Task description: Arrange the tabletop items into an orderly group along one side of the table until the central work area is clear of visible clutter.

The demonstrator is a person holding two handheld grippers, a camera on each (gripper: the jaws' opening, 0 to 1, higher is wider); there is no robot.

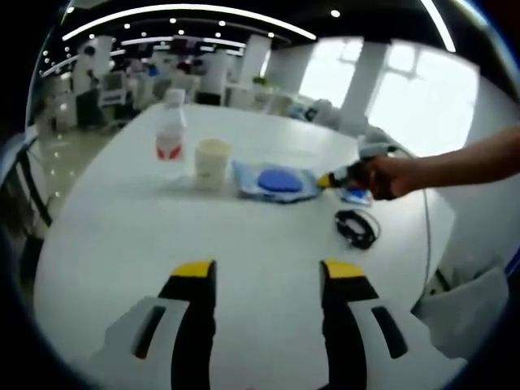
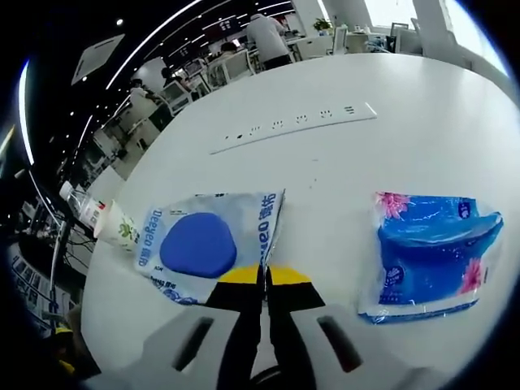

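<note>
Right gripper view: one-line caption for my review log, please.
Right gripper, jaws closed on the edge of a blue-and-white tissue pack, with a second blue tissue pack alongside on the white table.

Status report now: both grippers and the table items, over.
Left gripper open, empty. Right gripper shut on edge of blue-and-white plastic wipes pack. Blue tissue pack alongside. Black cable loose.

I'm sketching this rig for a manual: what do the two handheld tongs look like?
Both match. The left tongs have two black jaws with yellow tips rising from pale grey housings with dark slots. The right tongs show the same black jaws, yellow tips and grey slotted housings. The person's forearm carries no sleeve.
</note>
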